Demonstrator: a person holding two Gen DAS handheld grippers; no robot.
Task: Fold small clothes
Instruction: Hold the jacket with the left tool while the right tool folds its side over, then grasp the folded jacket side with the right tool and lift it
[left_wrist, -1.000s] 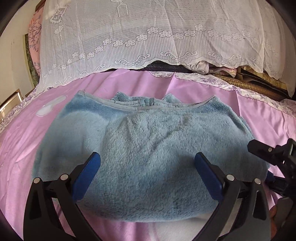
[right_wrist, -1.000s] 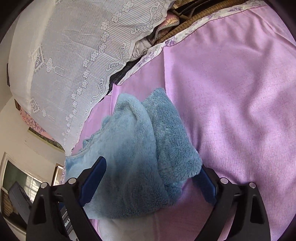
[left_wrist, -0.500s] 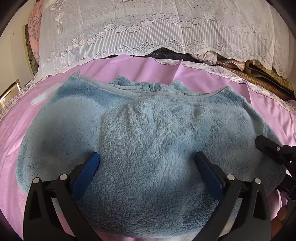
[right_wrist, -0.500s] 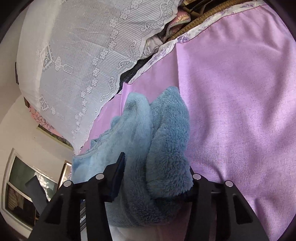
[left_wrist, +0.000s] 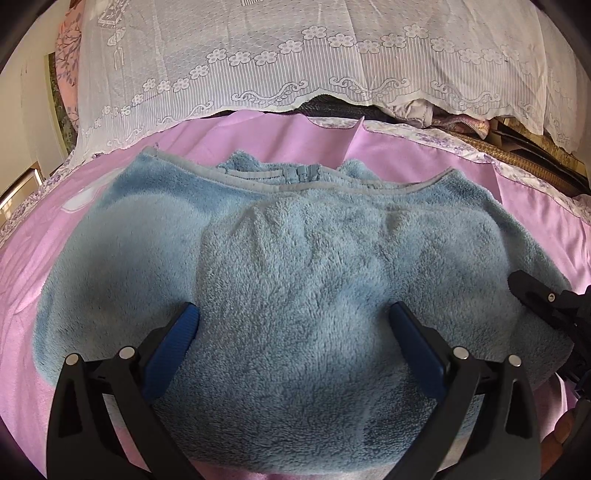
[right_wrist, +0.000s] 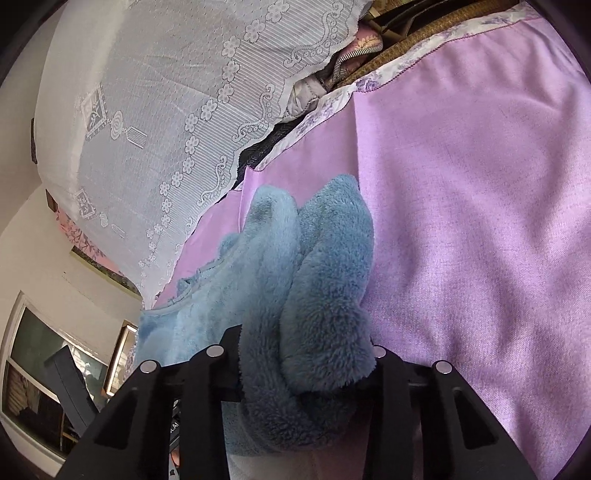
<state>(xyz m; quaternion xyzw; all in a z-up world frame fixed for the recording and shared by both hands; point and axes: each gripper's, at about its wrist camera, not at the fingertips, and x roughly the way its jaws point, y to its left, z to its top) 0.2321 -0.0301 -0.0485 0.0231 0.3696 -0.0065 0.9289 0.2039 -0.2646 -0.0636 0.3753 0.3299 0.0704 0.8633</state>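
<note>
A blue fleece garment lies spread on the pink sheet, its grey-trimmed hem and zipper at the far side. My left gripper hovers low over its near part, open, blue pads wide apart on either side of the fleece. At the garment's right edge, my right gripper is closing its jaws, and a thick fold of the fleece is bunched and pinched between them. The right gripper's black frame shows at the right edge of the left wrist view.
A white lace cover drapes over a pile of bedding and bags along the sheet's far side. A small flat white item lies on the sheet to the garment's left. Bare pink sheet stretches to the right of the garment.
The right jaws have come together from wide apart onto the garment's right edge, bunching the fleece. The left gripper has come slightly nearer over the garment and stays open.
</note>
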